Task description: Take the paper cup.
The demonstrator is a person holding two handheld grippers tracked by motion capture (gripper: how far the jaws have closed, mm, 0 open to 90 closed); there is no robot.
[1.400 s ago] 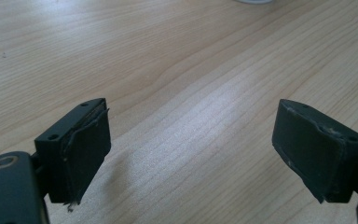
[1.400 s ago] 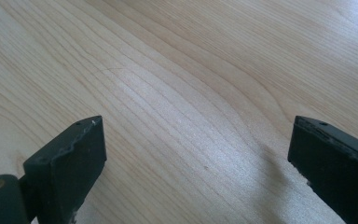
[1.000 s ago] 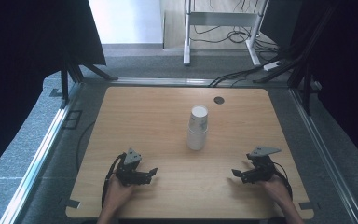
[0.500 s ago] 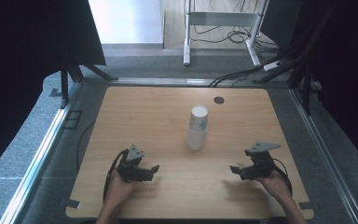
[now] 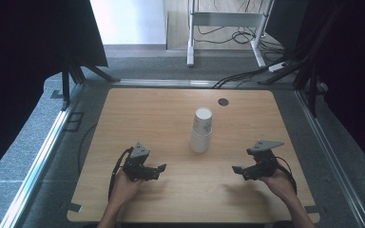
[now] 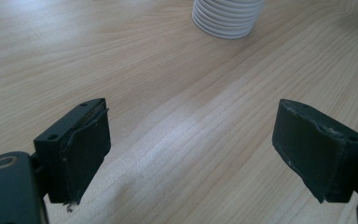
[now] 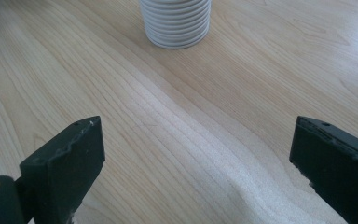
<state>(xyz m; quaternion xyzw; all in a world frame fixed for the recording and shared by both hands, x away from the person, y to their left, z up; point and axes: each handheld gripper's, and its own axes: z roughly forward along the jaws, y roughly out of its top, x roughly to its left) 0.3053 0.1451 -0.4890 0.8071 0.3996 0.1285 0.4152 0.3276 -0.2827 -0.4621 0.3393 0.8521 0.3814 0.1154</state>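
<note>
Both grippers, left [image 5: 160,168] and right [image 5: 236,169], gape wide, flanking the stacked white cups [image 5: 202,129] on bare table [image 5: 147,114].

It looked like a lab or test room: a bare wooden table [image 5: 171,118] stood fenced by black curtains [image 5: 24,42] and metal rails [image 5: 43,152], with loose cables [image 5: 247,76] on grey carpet [image 5: 142,66] toward 12 o'clock.

One cup stack [image 5: 202,129], two grippers [image 5: 160,167]
</note>
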